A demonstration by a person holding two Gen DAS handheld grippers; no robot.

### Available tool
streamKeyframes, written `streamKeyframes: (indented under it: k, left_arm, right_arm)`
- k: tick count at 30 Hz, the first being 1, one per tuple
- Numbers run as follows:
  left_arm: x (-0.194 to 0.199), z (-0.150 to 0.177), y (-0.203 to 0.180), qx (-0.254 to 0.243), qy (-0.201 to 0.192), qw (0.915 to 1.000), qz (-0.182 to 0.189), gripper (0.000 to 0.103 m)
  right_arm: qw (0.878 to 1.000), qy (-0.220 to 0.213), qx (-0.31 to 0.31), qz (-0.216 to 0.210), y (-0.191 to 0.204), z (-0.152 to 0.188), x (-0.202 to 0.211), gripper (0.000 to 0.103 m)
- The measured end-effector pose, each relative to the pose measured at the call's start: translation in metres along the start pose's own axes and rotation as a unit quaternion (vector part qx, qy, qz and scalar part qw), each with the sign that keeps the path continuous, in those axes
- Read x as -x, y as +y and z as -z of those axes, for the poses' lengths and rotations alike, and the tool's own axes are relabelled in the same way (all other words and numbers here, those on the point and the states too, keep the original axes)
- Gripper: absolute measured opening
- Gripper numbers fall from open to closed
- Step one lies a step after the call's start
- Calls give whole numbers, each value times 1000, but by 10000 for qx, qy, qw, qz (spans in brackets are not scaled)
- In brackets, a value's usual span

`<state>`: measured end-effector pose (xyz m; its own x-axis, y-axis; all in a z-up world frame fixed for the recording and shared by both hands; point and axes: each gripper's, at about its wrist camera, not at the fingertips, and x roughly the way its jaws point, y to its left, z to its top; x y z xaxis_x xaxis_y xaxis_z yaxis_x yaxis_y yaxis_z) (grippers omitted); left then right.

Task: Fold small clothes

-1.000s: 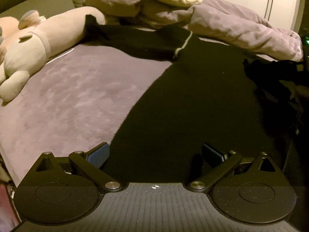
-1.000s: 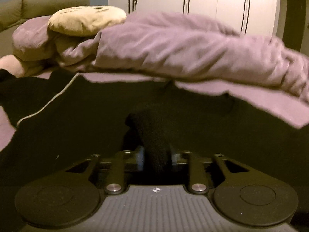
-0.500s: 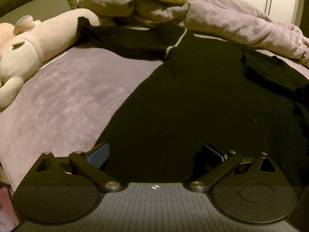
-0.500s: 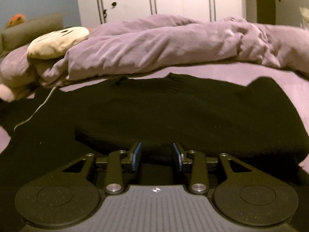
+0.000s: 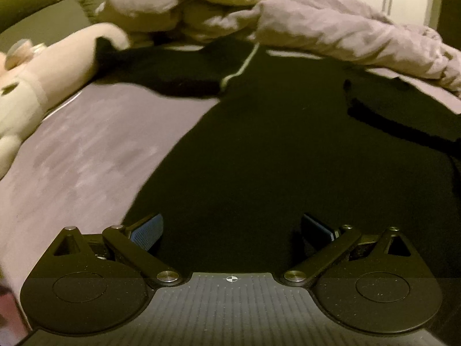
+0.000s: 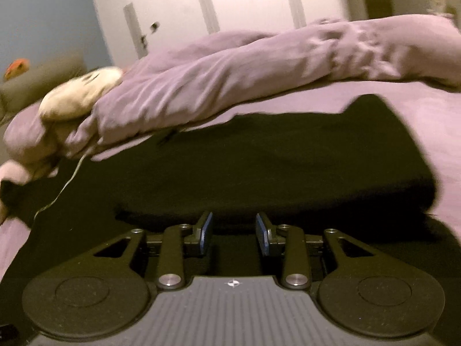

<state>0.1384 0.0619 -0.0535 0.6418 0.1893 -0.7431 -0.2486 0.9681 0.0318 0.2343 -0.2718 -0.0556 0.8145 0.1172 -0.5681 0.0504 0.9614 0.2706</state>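
Left wrist view: the left gripper (image 5: 232, 230) has its jaws wide apart with nothing between them, hovering over the black knitted sweater (image 5: 273, 150), which lies spread on the mauve bed cover (image 5: 86, 150). One sleeve runs to the upper left of the frame and touches the long pale pink plush toy (image 5: 52, 69). A thin white cord (image 5: 245, 63) crosses the sweater near the top centre. The other sleeve lies folded across the body at the right of the frame. Judgement: the next fold is the upper-left sleeve; it should be taken near the cuff and laid flat across the body, clear of the cord.

Right wrist view: the right gripper (image 6: 234, 235) has jaws set narrowly apart and closing, with no cloth between them. The folded sleeve forms a thick band across mid-frame, its edge just beyond the fingertips.

Edges and room: the rumpled mauve duvet (image 6: 245, 80) and a cream plush cushion (image 6: 77, 95) crowd the sweater's far edge, leaving little margin there. Open bed cover shows at the right of this frame and at the left of the left wrist frame.
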Motion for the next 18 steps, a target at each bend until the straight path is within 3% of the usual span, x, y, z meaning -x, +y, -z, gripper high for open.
streamKeyframes:
  k: [5,9,13,18]
  left_arm:
    - [-10,-33,-39,-143,-181,9980,585,103]
    - [-33,-66,-69,19,-154,9926,1208,103]
    - [-66,-94,-84,602,125,9824,1761,103]
    - [-107,-112,-101,1114,594,9707,2045,103]
  right_arm:
    - [9962,-150,-816,282,-50,3,11,32]
    - [9906,-147,-1339,234,-80,11,11,32]
    - [9829,-218,-1829,-28,-105,13,12,36]
    - [9616,-476,-2647,-555,-134,11,17,47]
